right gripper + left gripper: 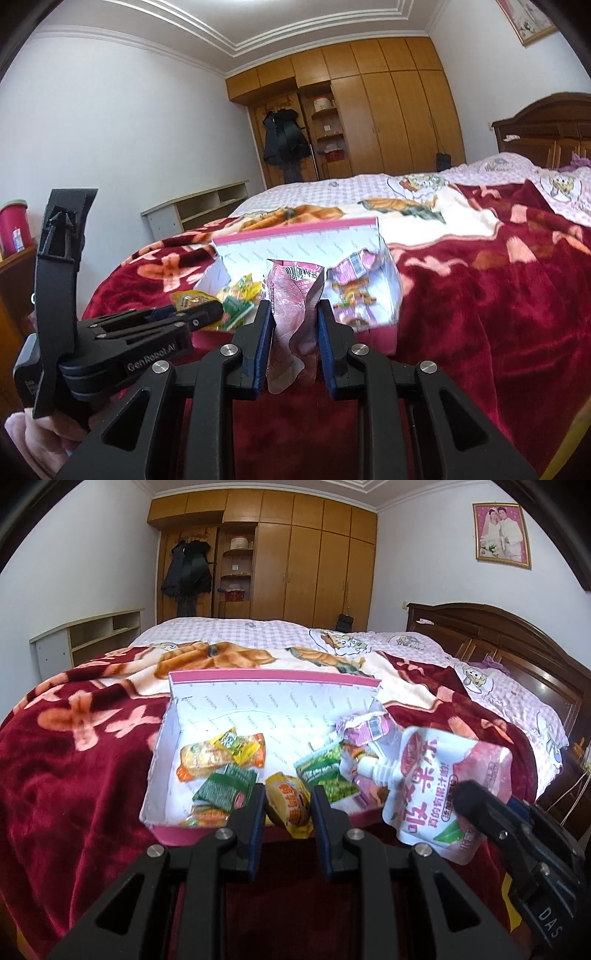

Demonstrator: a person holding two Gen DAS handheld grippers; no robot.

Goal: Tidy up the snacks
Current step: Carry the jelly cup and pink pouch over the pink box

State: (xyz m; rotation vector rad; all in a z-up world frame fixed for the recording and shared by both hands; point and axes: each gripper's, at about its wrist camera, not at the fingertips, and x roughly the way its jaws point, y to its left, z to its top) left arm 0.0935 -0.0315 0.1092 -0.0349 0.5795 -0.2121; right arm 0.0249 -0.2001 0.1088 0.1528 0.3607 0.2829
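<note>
Over the red floral blanket [74,760] in the left wrist view, your left hand-held gripper [288,805] pinches a yellow snack packet [286,803] at the white-lined pink box [258,701], while in the right wrist view your right hand-held gripper [295,325] squeezes a pink spouted drink pouch [291,306] just before that box.

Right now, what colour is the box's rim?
Pink, on the box; clearest in the left wrist view.

blanket [74,746]: dark red, floral | box [258,686]: white, pink rim | pouch [443,775]: pink-white
</note>
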